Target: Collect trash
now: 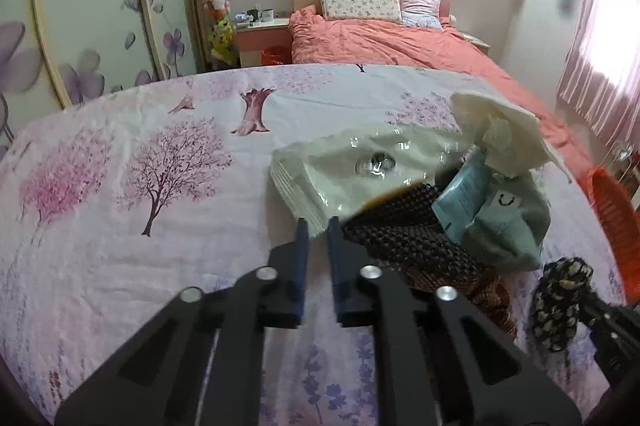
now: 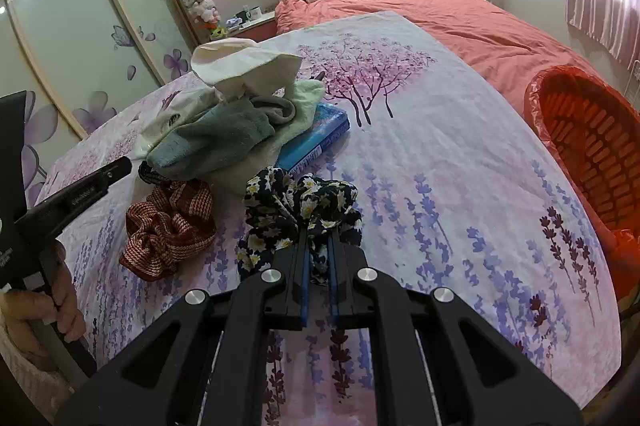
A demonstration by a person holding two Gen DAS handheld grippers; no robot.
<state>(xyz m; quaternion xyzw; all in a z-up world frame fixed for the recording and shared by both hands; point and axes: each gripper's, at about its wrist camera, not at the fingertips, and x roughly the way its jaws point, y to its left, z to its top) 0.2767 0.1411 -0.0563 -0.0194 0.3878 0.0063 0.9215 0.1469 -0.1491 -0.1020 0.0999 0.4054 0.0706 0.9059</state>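
A crinkled clear plastic wrapper (image 1: 360,169) lies on the floral sheet (image 1: 160,266), and one of its corners sits between the pads of my left gripper (image 1: 318,228), which is shut on it. My right gripper (image 2: 317,238) is shut on a dark floral scrunchie (image 2: 280,209) resting on the sheet; in the left wrist view the same scrunchie (image 1: 560,302) shows at the lower right. Behind the wrapper is a heap: a black mesh piece (image 1: 400,230), a light blue packet (image 1: 464,193), a green towel (image 2: 224,141) and a cream cloth (image 2: 244,65).
An orange basket (image 2: 592,145) lined with a red bag stands at the right edge of the sheet. A red-brown checked scrunchie (image 2: 168,226) and a blue box (image 2: 316,133) lie near the heap. A bed with a pink duvet (image 2: 460,21) is beyond. A person's hand (image 2: 36,310) holds the left gripper.
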